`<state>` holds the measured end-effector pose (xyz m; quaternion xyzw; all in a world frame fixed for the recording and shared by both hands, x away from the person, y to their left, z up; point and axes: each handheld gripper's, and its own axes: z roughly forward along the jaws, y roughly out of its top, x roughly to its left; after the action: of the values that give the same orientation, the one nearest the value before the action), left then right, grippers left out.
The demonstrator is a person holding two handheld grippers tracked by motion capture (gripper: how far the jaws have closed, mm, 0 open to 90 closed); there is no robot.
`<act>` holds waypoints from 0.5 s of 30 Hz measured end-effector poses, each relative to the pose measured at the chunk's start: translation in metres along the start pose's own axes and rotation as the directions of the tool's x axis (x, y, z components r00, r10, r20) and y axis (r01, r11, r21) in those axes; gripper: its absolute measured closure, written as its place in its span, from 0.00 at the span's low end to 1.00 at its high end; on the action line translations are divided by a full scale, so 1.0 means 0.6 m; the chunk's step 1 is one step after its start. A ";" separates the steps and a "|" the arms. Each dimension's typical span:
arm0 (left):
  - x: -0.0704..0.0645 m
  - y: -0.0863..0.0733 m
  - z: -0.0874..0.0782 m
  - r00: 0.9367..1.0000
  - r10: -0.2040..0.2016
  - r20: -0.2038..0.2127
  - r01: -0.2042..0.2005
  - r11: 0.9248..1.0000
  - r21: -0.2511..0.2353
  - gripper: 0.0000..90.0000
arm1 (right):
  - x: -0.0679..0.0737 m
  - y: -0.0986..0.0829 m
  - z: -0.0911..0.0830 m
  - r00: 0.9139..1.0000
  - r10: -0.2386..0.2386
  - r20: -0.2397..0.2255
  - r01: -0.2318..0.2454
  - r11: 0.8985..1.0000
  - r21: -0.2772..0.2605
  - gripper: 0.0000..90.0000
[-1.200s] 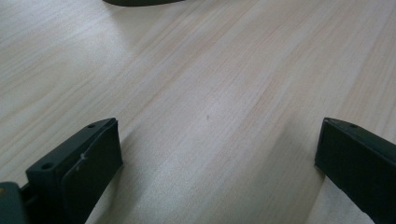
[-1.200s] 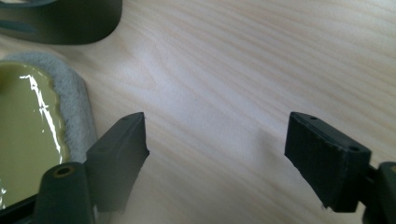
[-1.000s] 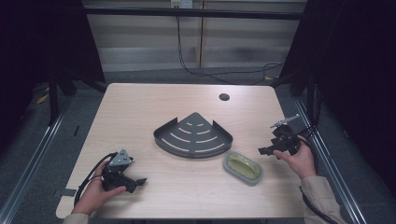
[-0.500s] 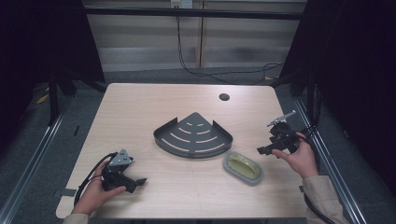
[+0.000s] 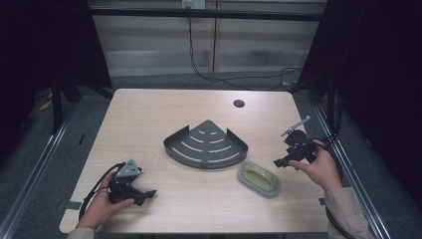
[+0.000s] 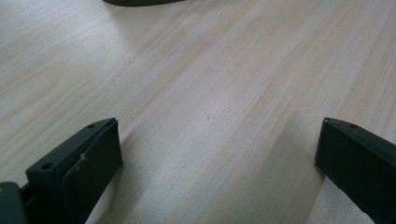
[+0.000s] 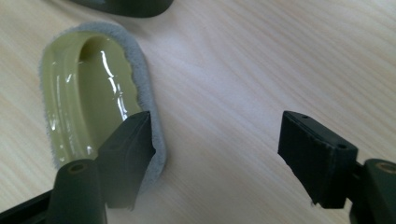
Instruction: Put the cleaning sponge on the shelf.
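Right gripper (image 7: 215, 140) is hovering jaws wide, oval olive-green scrub pad with grey felt rim (image 7: 88, 102) at its 10 o'clock. Left gripper (image 6: 215, 154) is sitting wide over bare table.

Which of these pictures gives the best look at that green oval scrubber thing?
The right gripper view: the scrubber is close up, showing its glossy green top and fuzzy grey rim. The high view shows the scrubber whole but small, lying beside the dark rack.

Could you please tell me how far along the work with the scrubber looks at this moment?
Nothing looks done yet: the oval olive-green scrubber with grey felt edge lies on the table beside the dark grey quarter-round metal rack. In hand: the open right gripper points at it. Grasping it remains. The left gripper rests open.
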<state>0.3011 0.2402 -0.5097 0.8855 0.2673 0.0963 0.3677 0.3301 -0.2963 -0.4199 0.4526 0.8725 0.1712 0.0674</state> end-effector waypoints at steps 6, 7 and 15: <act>0.000 0.000 0.000 1.000 0.000 0.000 0.000 1.000 0.000 0.00 | 0.012 0.009 -0.005 1.000 -0.030 -0.004 0.030 0.999 0.014 0.30; 0.000 0.000 0.000 1.000 0.001 0.000 -0.001 1.000 0.000 0.00 | 0.014 0.010 -0.006 0.999 -0.034 -0.008 0.034 0.999 0.018 0.31; 0.000 0.000 0.000 1.000 0.001 0.000 -0.001 1.000 0.000 0.00 | 0.025 0.019 -0.010 0.998 -0.065 -0.023 0.066 0.997 0.042 0.31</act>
<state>0.3011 0.2402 -0.5097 0.8856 0.2670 0.0964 0.3676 0.3282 -0.2794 -0.4096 0.4232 0.8911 0.1551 0.0539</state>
